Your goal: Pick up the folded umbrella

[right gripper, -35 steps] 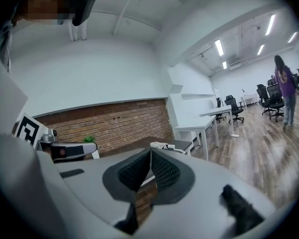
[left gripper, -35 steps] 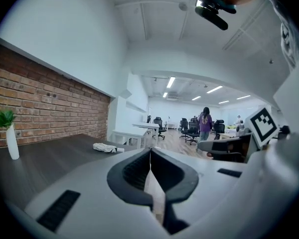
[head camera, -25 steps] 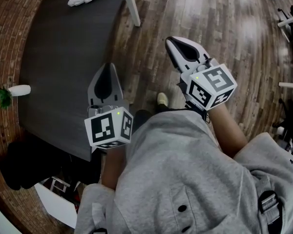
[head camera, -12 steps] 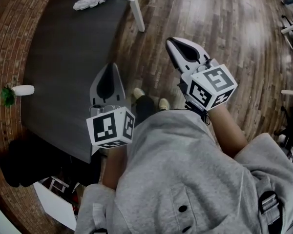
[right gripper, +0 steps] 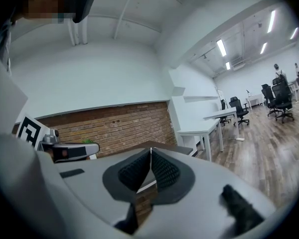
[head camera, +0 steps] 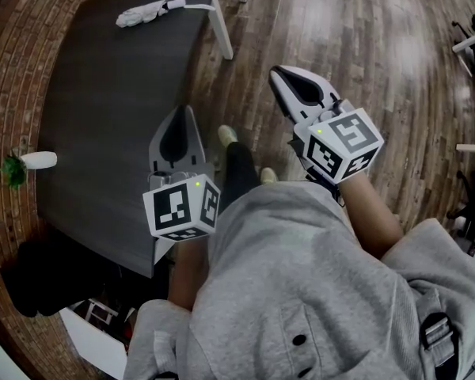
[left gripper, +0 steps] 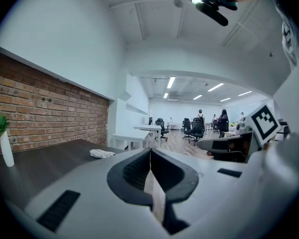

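Note:
The folded umbrella, pale with a dark strap, lies at the far end of the dark table; in the left gripper view the umbrella shows small and distant on the tabletop. My left gripper hovers over the table's right edge, far short of the umbrella, jaws shut with nothing between them. Out over the wooden floor to the right of the table my right gripper is also shut and empty.
A small white vase with a green plant stands at the table's left side by the brick wall. White table legs rise by the umbrella's end. A dark bag lies on the floor near left. Office chairs and people stand far off.
The view has drifted forward along the table and my left gripper has moved slightly ahead. A foot has stepped forward between the grippers. Both jaws remain shut.

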Demonstrator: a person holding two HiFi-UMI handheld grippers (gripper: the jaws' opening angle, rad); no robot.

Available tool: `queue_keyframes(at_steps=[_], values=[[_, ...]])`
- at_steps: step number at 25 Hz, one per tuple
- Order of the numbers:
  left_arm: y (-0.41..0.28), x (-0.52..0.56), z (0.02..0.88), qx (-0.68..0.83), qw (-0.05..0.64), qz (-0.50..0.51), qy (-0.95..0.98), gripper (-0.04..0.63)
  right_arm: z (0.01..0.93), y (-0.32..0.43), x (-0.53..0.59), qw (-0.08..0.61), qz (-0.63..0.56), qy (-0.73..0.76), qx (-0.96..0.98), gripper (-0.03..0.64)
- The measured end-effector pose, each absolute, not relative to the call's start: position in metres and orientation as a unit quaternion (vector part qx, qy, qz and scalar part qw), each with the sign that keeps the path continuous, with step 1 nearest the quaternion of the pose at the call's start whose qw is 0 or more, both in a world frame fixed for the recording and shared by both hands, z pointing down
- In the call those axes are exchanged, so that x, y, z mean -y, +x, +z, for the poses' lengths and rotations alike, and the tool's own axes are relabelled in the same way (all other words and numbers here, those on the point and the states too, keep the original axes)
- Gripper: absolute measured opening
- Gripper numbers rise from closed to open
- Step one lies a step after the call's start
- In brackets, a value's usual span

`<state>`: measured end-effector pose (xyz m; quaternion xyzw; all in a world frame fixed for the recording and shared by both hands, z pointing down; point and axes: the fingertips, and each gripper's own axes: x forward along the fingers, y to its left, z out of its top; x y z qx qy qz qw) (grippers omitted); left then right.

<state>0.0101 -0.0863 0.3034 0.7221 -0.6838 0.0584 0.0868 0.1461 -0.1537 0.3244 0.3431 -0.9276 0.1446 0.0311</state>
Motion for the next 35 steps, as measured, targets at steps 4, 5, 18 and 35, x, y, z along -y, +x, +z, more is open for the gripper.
queue_keyframes(at_steps=[4,5,18,35], values=[[0.005,0.099,0.306,0.683,0.089,0.060,0.723,0.014,0.325,0.140,0.162,0.037,0.139,0.340,0.929,0.025],[0.002,0.103,0.308,0.682,0.090,0.061,0.723,0.015,0.326,0.138,0.165,0.039,0.138,0.341,0.929,0.025],[-0.041,0.181,0.318,0.679,0.112,0.068,0.723,0.014,0.335,0.095,0.241,0.056,0.150,0.341,0.927,0.025],[-0.116,0.281,0.324,0.669,0.132,0.061,0.729,0.014,0.335,0.035,0.342,0.080,0.143,0.362,0.918,0.025]])
